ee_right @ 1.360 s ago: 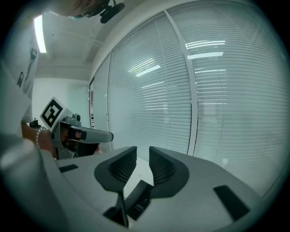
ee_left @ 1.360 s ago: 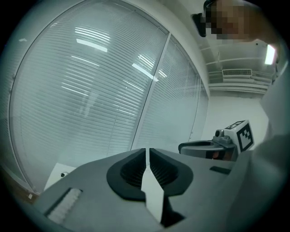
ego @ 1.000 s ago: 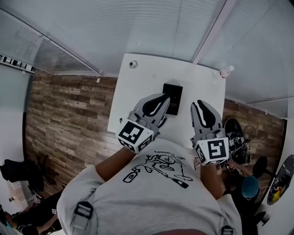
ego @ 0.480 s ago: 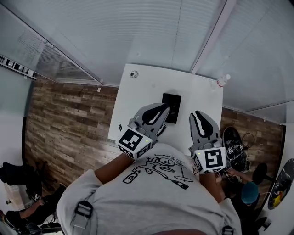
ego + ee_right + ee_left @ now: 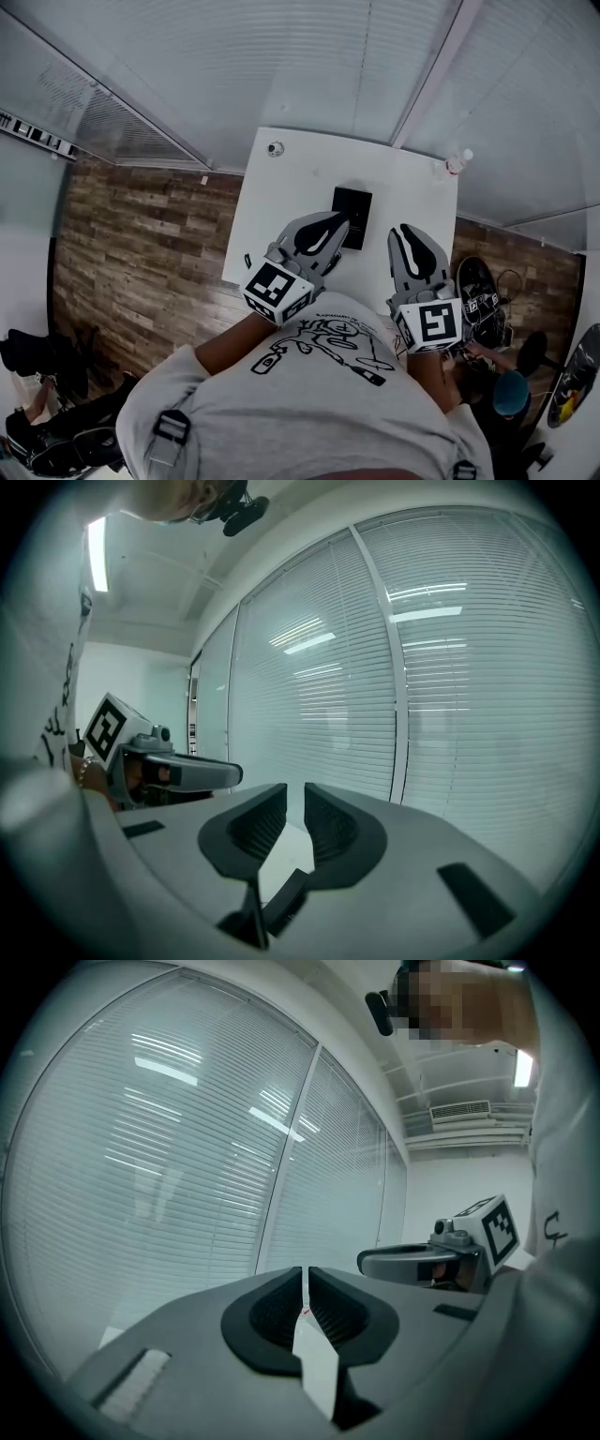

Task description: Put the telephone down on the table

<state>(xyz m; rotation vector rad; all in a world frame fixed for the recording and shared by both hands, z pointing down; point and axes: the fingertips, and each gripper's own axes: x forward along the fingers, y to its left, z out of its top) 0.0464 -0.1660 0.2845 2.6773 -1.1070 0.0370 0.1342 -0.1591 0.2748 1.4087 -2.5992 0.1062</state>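
The black telephone (image 5: 352, 216) lies flat on the white table (image 5: 291, 192), near its middle. My left gripper (image 5: 336, 225) hovers over the table's near side with its tips right by the telephone's near left edge. Its jaws are shut with nothing between them (image 5: 306, 1283). My right gripper (image 5: 404, 232) is held to the right of the telephone, apart from it, jaws shut and empty (image 5: 295, 808). Each gripper view shows the other gripper beside it, level, in front of the blinds.
A small round object (image 5: 275, 148) sits at the table's far left corner and a small bottle (image 5: 457, 161) at its far right corner. Glass walls with blinds (image 5: 356, 66) stand behind the table. Wood floor (image 5: 141, 234) lies left, cluttered gear (image 5: 483, 300) right.
Both grippers stay where they were by the telephone. Only the head view has shifted a little.
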